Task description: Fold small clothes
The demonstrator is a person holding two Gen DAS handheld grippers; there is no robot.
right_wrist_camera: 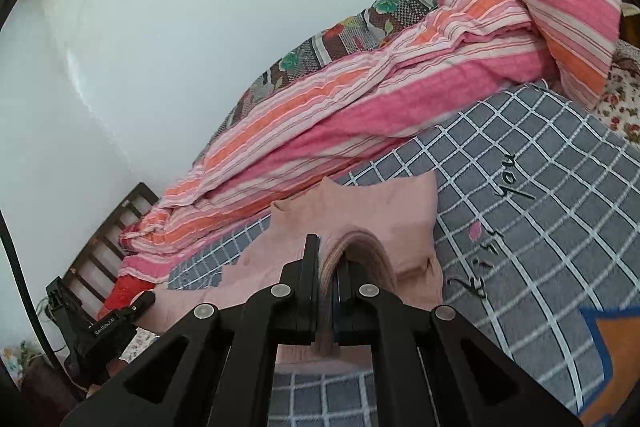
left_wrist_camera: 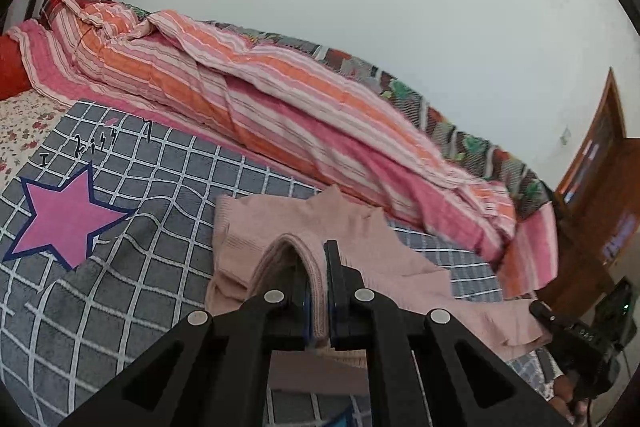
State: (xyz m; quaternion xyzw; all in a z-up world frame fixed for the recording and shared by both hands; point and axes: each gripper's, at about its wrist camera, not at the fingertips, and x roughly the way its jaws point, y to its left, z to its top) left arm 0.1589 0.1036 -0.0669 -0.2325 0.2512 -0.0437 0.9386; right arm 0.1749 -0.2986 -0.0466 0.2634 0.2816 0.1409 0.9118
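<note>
I have both tongs clamped tight on the pink garment's edge, the left tongs [left_wrist_camera: 316, 291] and right tongs [right_wrist_camera: 328, 291] each pinching a bunched fold of the pink garment [left_wrist_camera: 320, 227], its far part draped on the grey checked blanket [left_wrist_camera: 140, 227]; to fold well I'd keep the 2 corners level and taut (no sagging middle). The striped quilt [left_wrist_camera: 280, 99] crowds the landing area just beyond
</note>
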